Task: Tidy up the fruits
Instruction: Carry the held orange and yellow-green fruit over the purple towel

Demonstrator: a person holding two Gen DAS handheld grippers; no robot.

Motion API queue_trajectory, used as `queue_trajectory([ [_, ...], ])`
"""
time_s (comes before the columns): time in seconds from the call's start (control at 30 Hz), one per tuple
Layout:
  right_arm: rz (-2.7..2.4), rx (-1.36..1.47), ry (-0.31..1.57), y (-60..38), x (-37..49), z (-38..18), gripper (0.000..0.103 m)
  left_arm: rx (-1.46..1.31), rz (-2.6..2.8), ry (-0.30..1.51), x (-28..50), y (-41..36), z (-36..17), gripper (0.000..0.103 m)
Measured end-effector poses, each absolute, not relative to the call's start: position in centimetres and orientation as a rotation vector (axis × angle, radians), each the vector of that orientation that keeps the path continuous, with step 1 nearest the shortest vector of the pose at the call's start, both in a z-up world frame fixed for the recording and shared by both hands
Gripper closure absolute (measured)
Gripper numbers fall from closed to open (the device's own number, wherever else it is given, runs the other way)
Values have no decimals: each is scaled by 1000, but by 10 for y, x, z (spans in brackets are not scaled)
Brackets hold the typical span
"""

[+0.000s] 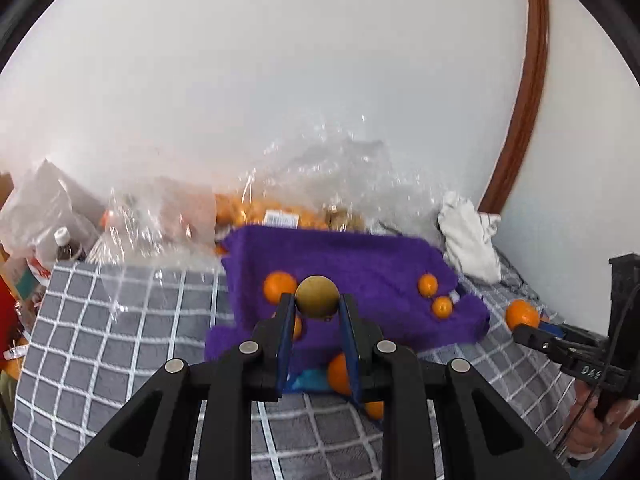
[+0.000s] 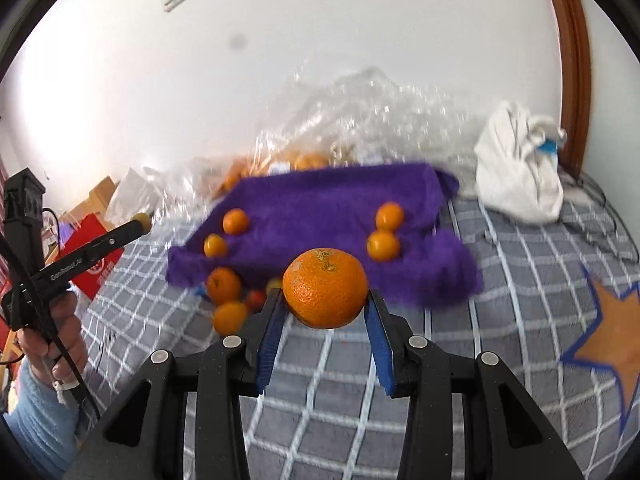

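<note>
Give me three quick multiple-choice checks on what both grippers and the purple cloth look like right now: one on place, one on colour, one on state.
1. Where do the two small oranges at the cloth's right side lie?
A. On the purple cloth
B. Inside the white bag
C. On the bare checked cover

2. What colour is the fruit in the left gripper?
A. Bright orange
B. Olive-brown
C. Red

3. What is the right gripper's state?
A. Open and empty
B. Shut on an orange
C. Shut on the cloth

Answers:
1 A: two small oranges rest on the purple cloth, apart from the white bag.
2 B: the left gripper pinches a round olive-brown fruit, duller than the oranges around it.
3 B: both fingers of the right gripper press the sides of a large orange above the checked cover.
</note>
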State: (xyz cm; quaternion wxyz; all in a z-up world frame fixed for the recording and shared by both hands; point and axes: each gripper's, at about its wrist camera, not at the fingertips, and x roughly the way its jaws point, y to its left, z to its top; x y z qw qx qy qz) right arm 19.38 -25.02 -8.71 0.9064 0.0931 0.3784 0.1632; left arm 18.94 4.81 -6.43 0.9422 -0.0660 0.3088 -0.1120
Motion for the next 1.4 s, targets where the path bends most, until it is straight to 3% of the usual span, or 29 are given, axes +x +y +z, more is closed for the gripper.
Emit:
queue_trajectory([
  [0.5, 301, 176, 715, -246, 255, -60, 62, -138, -204, 615, 242, 33, -19, 81],
  [1.0, 318, 207, 757, -240, 288, -101, 62, -189, -178, 698, 276, 29, -102, 81],
  [1.4, 304, 207, 810, -248, 295, -129, 62, -190, -120, 711, 290, 54, -115, 82],
])
